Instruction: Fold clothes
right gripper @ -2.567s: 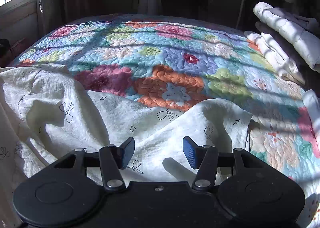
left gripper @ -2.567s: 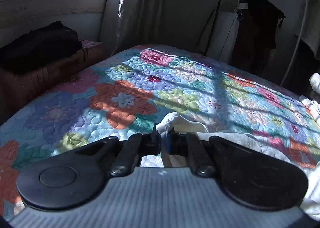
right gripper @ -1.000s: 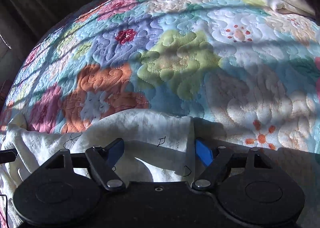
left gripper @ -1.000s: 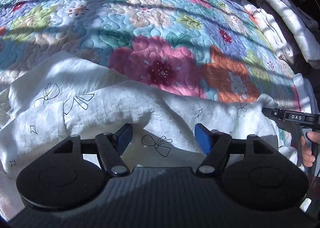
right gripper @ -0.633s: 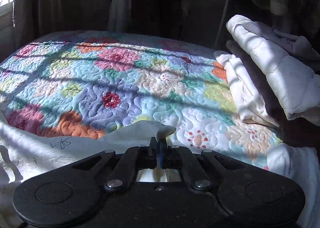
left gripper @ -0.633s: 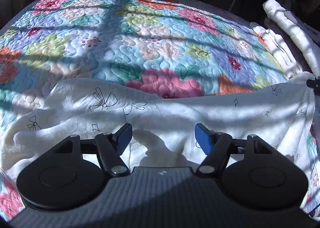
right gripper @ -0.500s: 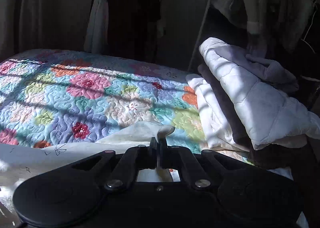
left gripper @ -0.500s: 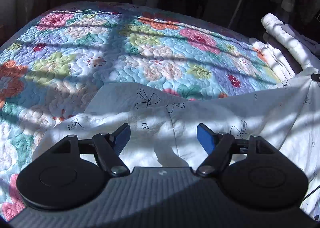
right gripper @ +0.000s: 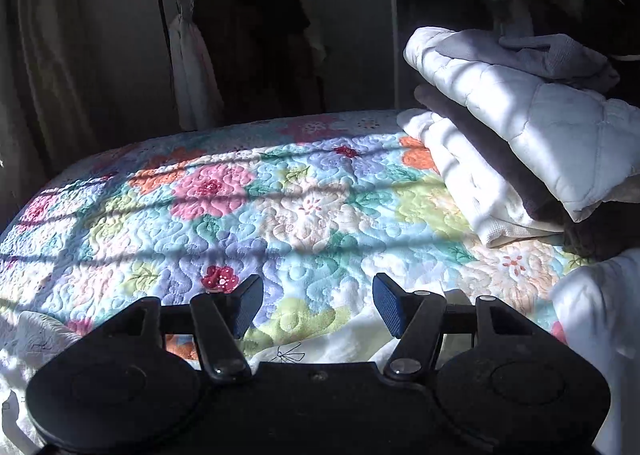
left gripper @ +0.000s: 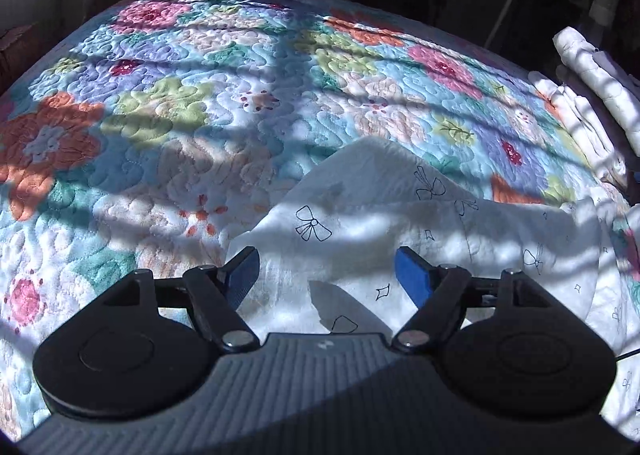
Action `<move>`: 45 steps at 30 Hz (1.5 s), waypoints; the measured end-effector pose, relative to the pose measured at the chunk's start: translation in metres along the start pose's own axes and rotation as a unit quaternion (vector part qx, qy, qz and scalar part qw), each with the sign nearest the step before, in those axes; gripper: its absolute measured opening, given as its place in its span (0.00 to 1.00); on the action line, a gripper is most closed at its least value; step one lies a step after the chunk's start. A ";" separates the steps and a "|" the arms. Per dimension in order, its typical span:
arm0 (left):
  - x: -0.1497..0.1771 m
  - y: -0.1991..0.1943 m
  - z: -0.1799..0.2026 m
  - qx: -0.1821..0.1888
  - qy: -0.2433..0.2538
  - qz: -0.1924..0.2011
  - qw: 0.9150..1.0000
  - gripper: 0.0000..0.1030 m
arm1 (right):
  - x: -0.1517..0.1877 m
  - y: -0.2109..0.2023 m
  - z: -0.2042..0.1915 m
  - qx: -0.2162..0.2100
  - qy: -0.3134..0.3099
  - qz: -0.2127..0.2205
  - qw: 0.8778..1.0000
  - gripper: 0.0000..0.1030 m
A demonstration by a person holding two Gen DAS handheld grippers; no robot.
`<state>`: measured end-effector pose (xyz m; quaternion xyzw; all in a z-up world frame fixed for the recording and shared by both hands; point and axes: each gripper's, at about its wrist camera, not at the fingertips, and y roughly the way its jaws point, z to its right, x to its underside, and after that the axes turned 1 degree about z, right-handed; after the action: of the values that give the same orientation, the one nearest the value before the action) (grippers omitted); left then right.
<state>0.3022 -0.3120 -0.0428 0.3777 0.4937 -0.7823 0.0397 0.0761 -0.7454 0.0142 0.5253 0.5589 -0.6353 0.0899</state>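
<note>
Left tongs: jaws spread wide, blue pads facing each other, nothing between them, pointing forward and tilted slightly down. Right tongs: jaws likewise wide apart, blue pads clear, gripping nothing, held roughly level. No hands visible in either wrist view.

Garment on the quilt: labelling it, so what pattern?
White garment with small black bow outlines, clearest in the left wrist view.

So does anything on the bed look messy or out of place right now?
Only the white bow-print garment: it lies rumpled on the floral quilt, humped up with creases rather than flat or folded. Both the left gripper and right gripper have open jaws, holding nothing. The stacked bedding looks tidy.
</note>
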 end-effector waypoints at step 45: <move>0.113 -0.008 -0.030 0.155 -0.005 -0.071 0.985 0.03 | 0.128 0.003 -0.176 -0.347 -0.048 -0.243 0.905 0.41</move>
<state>0.2352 -0.2488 -0.1150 0.3392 0.3919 -0.8521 -0.0724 0.1229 -0.5445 -0.0550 0.2780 0.8492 -0.4280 0.1358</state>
